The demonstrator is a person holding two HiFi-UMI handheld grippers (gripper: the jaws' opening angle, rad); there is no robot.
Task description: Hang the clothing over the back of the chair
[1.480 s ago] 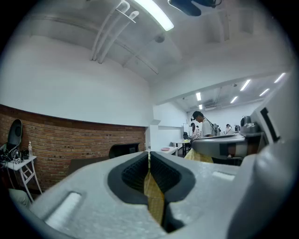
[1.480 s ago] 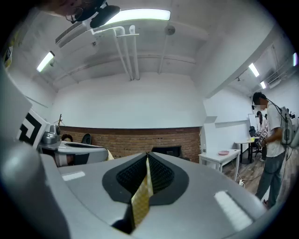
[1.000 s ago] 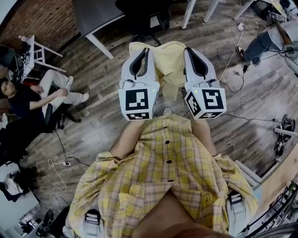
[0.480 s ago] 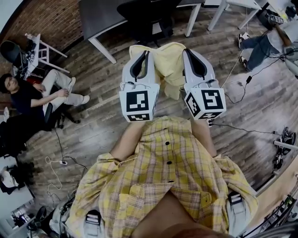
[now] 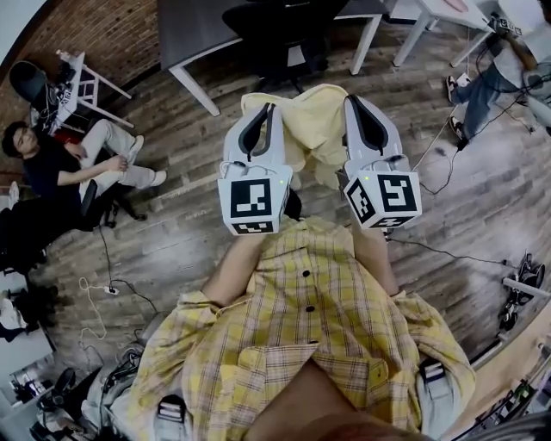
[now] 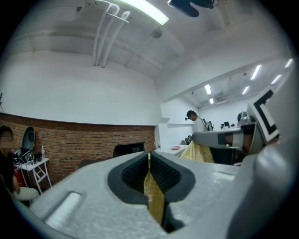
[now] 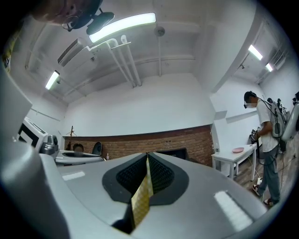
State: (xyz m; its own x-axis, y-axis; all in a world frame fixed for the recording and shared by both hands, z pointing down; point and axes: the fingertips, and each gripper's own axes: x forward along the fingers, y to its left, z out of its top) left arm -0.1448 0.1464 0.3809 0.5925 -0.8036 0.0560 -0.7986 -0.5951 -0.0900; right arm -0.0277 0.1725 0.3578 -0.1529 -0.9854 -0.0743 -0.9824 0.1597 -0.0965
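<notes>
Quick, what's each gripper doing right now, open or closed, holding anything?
The left gripper: closed on the yellow garment.
The right gripper: closed on the yellow garment too.

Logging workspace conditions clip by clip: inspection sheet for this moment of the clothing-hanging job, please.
Surface: wooden floor; no worktop in use.
Job's things: yellow garment held up between both grippers; black chair ahead, not yet draped.
Clutter: white stand with gear by the brick wall.
Grippers: left gripper and right gripper each shut on the garment's edge.
Cables: white lead at left, black lead at right, on the floor.
Surroundings: seated person at left, dark table, standing person far right.
</notes>
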